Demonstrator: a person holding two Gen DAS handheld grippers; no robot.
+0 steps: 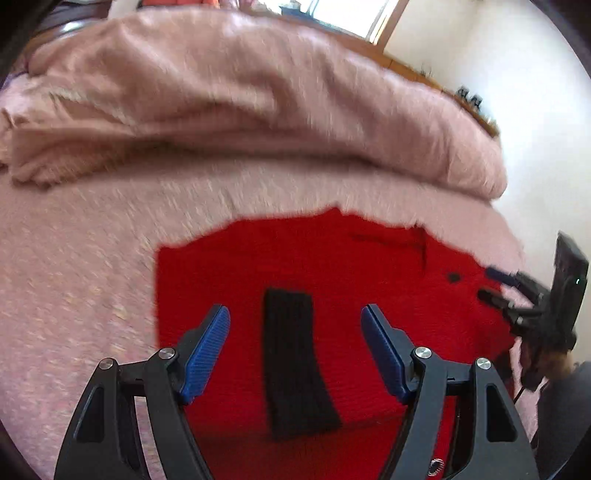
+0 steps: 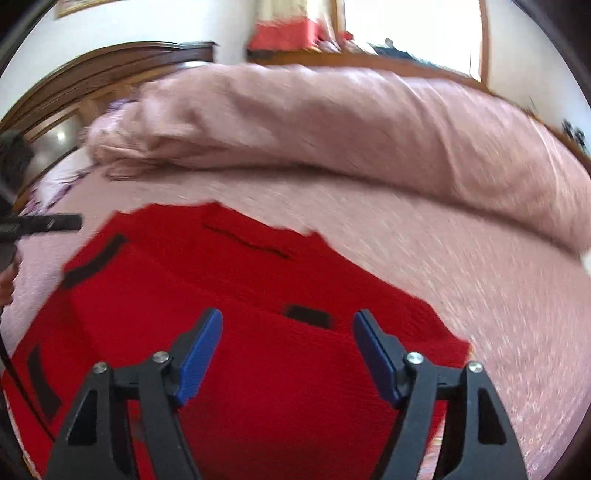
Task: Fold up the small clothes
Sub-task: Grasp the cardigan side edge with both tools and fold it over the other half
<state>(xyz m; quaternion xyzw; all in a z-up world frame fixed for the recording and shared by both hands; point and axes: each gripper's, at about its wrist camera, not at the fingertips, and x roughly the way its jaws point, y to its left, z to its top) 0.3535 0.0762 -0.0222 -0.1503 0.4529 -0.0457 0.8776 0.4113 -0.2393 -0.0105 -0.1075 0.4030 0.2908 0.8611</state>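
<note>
A red knitted garment (image 1: 325, 280) with black bands lies spread on the pink bedspread (image 1: 74, 266); it also fills the lower half of the right wrist view (image 2: 266, 369). My left gripper (image 1: 295, 317) is open and empty above the garment, its blue pads either side of a black band (image 1: 291, 354). My right gripper (image 2: 288, 321) is open and empty above the garment's right part, near a small black patch (image 2: 308, 315). The right gripper also shows at the right edge of the left wrist view (image 1: 495, 284). The left gripper's finger shows at the left edge of the right wrist view (image 2: 48, 223).
A rolled pink blanket (image 1: 258, 92) lies across the bed behind the garment. A dark wooden headboard (image 2: 110, 70) stands at the far left. A window (image 2: 410, 33) and white walls lie beyond the bed.
</note>
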